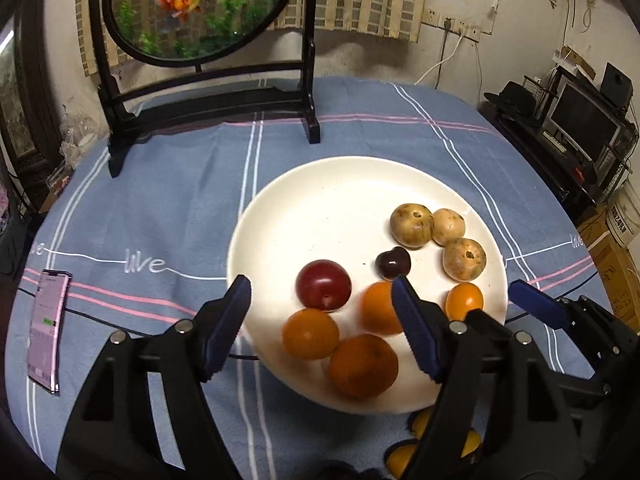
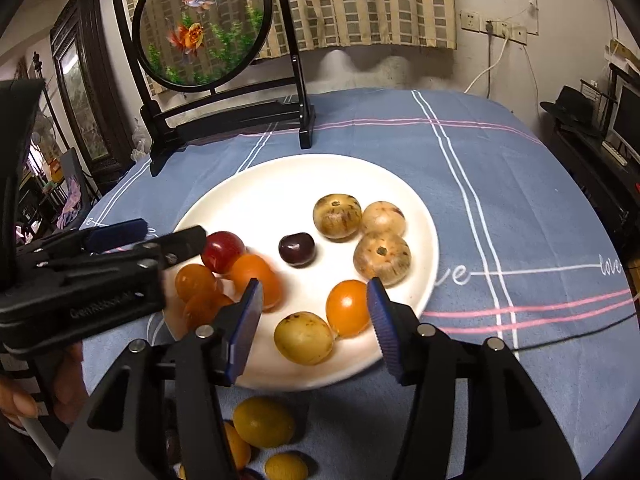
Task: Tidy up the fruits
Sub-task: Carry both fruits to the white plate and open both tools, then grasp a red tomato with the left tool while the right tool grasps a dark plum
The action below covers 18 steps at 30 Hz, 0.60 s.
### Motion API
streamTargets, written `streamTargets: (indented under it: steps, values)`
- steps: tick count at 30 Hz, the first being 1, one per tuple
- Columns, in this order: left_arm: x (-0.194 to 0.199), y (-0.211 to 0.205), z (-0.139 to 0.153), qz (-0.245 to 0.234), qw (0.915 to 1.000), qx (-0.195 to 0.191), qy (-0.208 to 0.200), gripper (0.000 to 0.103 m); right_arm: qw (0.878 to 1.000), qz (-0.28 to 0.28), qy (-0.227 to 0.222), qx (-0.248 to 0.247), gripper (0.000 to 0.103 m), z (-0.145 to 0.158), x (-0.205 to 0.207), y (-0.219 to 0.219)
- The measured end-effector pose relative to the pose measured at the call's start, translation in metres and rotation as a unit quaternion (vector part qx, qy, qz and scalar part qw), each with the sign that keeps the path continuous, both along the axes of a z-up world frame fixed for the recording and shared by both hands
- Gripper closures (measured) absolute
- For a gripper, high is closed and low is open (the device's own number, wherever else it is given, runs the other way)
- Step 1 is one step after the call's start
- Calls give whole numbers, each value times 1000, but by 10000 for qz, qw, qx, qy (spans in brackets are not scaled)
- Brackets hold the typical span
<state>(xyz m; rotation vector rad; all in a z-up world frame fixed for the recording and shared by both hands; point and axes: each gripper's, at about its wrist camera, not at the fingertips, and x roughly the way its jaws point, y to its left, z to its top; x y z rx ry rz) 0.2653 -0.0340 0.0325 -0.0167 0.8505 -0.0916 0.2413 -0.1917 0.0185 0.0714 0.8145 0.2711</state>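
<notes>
A white plate (image 1: 280,200) (image 2: 260,176) on the blue cloth holds three tan round fruits (image 1: 412,226), a dark cherry (image 1: 393,264) (image 2: 296,249), a red plum (image 1: 323,285) (image 2: 222,251) and several orange fruits (image 1: 362,366). My left gripper (image 1: 322,312) (image 2: 160,236) is open over the plate's near left part, the plum and oranges lying between its fingers untouched. My right gripper (image 2: 315,296) (image 1: 536,304) is open over the near rim. A yellow-brown fruit (image 2: 304,338) and a small orange one (image 2: 347,308) rest on the plate between its pads.
Loose yellow fruits (image 2: 264,420) (image 1: 400,456) lie on the cloth just before the plate. A round goldfish screen on a black stand (image 1: 200,8) (image 2: 204,28) is at the back. A phone (image 1: 46,332) lies left. A hand (image 2: 24,400) shows lower left.
</notes>
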Motion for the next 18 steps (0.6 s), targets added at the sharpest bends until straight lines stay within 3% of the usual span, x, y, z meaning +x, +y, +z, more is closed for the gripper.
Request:
streamTargets:
  steps: [8,11,18]
  values:
    - [-42,3,13,-108,9996,129,-227,21,9996,-264,-11,75,49,7,-34,-25]
    - [-64,2,14,-193,9991,217,-301,19,9991,-420,-73,86,36,8,-52,-34]
    - [-115,7,7,-164,9989,263,-363,19,9993,-367,-22,-33,36,-2,-95,-36]
